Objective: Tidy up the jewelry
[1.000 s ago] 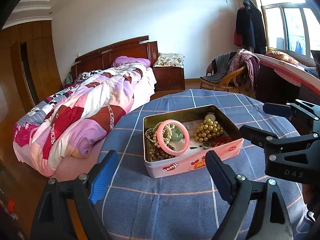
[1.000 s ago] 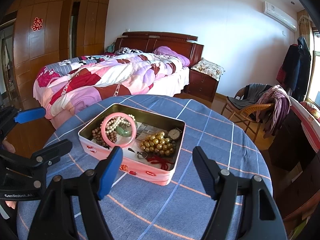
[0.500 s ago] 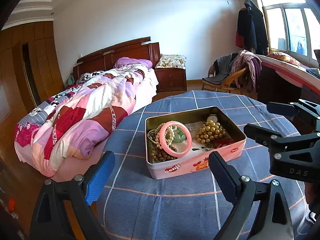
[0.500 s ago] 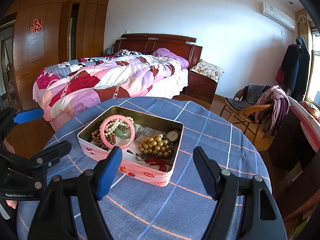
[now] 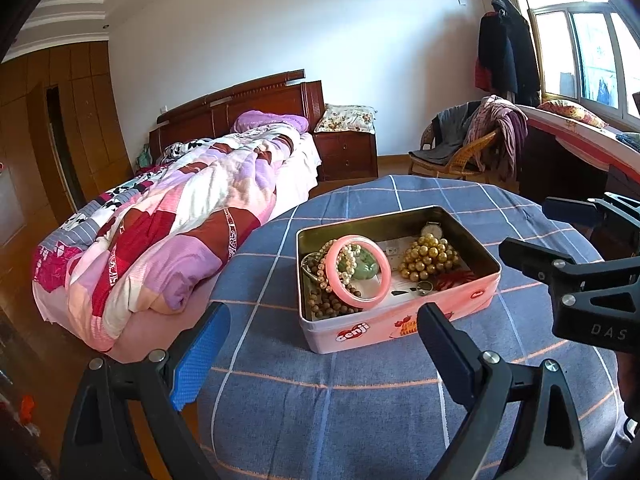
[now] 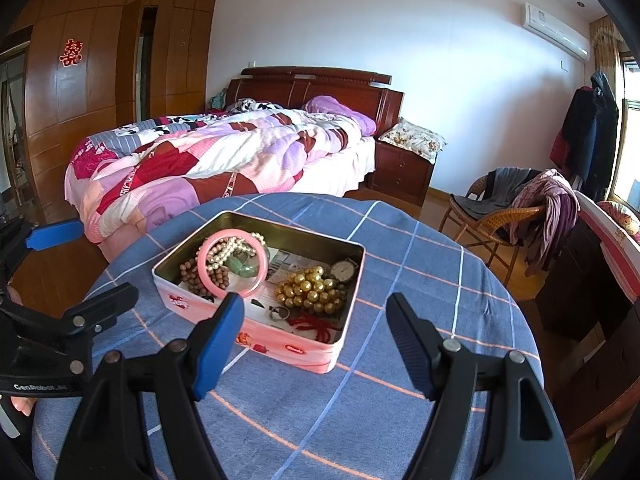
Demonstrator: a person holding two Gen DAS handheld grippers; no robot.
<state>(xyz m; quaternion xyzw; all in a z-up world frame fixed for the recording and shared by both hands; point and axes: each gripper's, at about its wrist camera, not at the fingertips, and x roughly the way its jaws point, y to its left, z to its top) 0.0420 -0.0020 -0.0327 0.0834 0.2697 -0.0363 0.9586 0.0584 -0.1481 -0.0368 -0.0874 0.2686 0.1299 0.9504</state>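
pink tin (image 5: 400,322) of jewelry on table (image 5: 360,412); left gripper (image 5: 320,344) jaws just widened, right gripper (image 6: 316,336) jaws wide, both empty.

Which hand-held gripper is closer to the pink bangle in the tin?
Left, by a little. The left hand-held gripper hangs open just short of the tin's end holding the pink bangle; the right hand-held gripper, also open, faces the gold-bead end.

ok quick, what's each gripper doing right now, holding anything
left gripper: open, holding nothing.
right gripper: open, holding nothing.
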